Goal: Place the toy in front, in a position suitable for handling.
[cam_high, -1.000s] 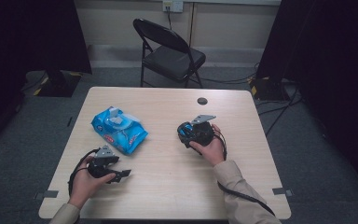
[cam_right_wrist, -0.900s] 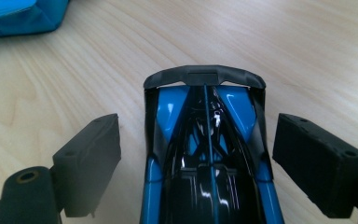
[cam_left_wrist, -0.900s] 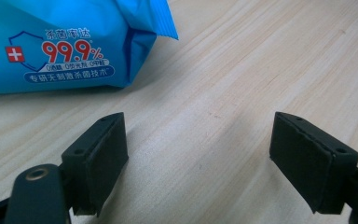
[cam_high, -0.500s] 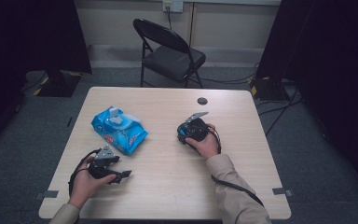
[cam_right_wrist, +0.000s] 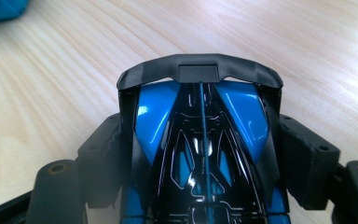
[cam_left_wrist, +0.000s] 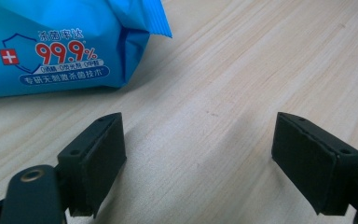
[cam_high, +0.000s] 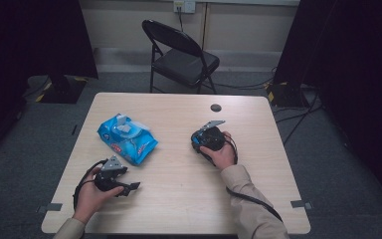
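1. High view: the wooden table (cam_high: pixel 179 199) carries three things of note. The right gripper (cam_high: pixel 205 139) sits just right of centre, at about 3 o'clock from the blue wipes pack (cam_high: pixel 127 139), and the toy car (cam_high: pixel 199 142) is a dark shape under it. The left gripper (cam_high: pixel 113 180) rests near the front edge, at 6 o'clock from the pack and apart from it. A small dark disc (cam_high: pixel 216 107) lies toward the far edge, at 12 o'clock from the right gripper.

2. Left gripper view: its two black jaws stand wide apart with only bare tabletop between them; it holds nothing. The wipes pack (cam_left_wrist: pixel 60 44) lies at 11 o'clock, ahead of the jaws and clear of them.

3. Right gripper view: the toy car (cam_right_wrist: pixel 200 144), glossy blue and black with a dark spoiler at its far end, lies lengthwise between the jaws. They have just been closing, and the pads (cam_right_wrist: pixel 307 158) now sit against both flanks.

4. Handling, as I judge it: the car looks like light, stiff, slick plastic; the spoiler seems breakable, so the flat flanks are the place to grip, gently.

5. Containers: the wipes pack is a soft pouch with a flap lid on top; its contents are hidden.
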`<state>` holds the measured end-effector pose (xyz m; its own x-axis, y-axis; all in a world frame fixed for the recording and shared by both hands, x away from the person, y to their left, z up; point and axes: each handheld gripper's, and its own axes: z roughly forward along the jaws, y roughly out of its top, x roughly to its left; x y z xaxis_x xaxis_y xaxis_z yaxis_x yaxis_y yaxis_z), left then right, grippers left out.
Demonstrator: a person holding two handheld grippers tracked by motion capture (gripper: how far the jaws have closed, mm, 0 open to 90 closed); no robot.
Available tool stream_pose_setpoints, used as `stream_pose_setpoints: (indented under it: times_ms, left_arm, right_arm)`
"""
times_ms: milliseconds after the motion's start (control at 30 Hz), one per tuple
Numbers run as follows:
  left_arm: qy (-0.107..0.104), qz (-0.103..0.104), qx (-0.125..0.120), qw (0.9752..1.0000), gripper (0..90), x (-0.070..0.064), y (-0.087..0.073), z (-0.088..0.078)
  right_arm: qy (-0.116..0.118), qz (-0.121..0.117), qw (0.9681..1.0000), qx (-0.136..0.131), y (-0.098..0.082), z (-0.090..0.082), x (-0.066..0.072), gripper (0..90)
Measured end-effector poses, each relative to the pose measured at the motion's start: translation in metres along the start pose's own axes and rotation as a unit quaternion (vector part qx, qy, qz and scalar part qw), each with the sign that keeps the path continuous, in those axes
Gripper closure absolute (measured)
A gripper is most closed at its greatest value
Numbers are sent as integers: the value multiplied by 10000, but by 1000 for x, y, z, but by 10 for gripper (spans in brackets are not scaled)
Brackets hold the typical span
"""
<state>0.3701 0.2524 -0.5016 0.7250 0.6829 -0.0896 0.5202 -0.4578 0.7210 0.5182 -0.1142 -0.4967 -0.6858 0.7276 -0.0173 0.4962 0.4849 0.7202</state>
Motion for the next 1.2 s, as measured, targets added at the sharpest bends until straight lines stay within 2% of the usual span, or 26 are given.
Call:
stream_pose_setpoints:
  times_ms: [300,400,533,733,933,1000,1067,1200]
  left_arm:
    - [35,7,0,10000,166,0,0,0]
    - [42,27,4,10000,162,-1,0,1]
    - [50,12,32,10000,157,-2,1,1]
    - [54,35,55,10000,156,-2,2,1]
    - [47,65,96,9999,156,-4,3,2]
    - [58,87,103,9999,157,-4,3,2]
    - [46,96,101,9999,157,-5,3,2]
    - [56,128,106,9998,157,-5,3,2]
  right_arm:
    - [157,176,9992,-312,-2,-23,-6,258]
    - [199,187,9988,-399,-3,-33,-7,258]
    - [326,71,9986,-414,-6,-44,-4,258]
    - [636,1,9976,-276,-18,-59,11,259]
    - [901,-136,9958,-62,-26,-60,37,258]
    - [836,-232,9962,27,-28,-56,45,258]
    - [761,-231,9968,101,-31,-51,50,257]
    - [641,-409,9968,262,-34,-41,56,257]
